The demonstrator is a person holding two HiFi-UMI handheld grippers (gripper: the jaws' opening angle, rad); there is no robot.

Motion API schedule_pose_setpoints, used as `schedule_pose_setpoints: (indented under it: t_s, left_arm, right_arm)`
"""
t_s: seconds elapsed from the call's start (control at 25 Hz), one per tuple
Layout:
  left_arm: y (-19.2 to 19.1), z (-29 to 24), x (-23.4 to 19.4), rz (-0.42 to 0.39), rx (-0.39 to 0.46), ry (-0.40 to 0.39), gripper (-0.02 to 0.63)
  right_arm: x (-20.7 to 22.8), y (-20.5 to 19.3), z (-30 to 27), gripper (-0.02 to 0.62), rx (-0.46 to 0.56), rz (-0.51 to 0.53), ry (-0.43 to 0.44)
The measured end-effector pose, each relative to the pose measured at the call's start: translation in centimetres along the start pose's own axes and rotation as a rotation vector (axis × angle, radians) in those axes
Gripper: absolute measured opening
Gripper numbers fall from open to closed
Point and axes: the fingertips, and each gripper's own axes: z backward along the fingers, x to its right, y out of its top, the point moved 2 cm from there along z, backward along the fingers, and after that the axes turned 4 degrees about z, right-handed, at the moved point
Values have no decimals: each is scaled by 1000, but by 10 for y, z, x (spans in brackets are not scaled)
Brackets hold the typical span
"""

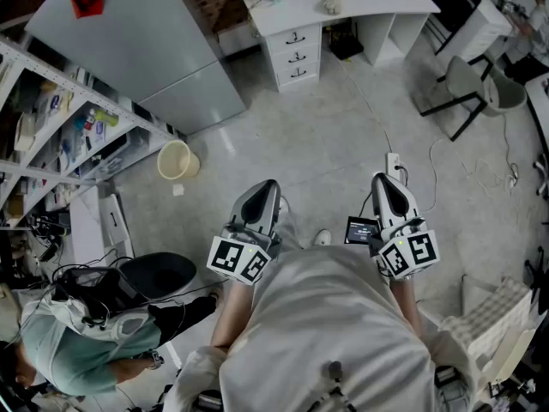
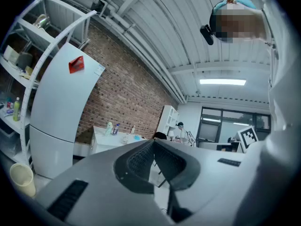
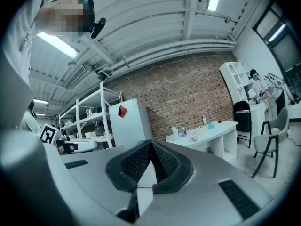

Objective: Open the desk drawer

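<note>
The white desk (image 1: 343,9) stands far off against the brick wall, with a stack of three drawers (image 1: 296,55) under its left end, all closed. Bottles and small items sit on its top. My left gripper (image 1: 264,191) and right gripper (image 1: 388,185) are held close to my body, level, both shut with nothing between the jaws. The left gripper view shows its pads meeting (image 2: 153,143) with the desk (image 2: 109,138) small and distant behind. In the right gripper view the pads (image 3: 150,144) also meet, and the desk (image 3: 209,131) stands to the right of them.
A grey fridge (image 1: 146,50) with a red tag stands left of the desk, and white shelving (image 1: 60,136) fills the left side. A yellow bucket (image 1: 177,160) sits on the floor. A chair (image 1: 467,84) is at the right, a power strip (image 1: 395,163) and cables lie nearby, and a person (image 1: 86,342) sits lower left.
</note>
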Motion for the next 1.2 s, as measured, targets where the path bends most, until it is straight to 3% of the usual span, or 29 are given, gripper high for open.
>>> schedule_pose_setpoints:
  t_s: [0.32,0.8,1.2]
  left_arm:
    - [-29,30,36,28,-8,27,8]
    - [-23,16,73,-95,-4,-13,8]
    - [-33,13,78,-58,-11,-2,8]
  right_arm:
    - [10,0,48,26,20,2,17]
    - [29,-2,75,26,37,-18,-14]
    - [47,-3,86,26,15,-31,-38]
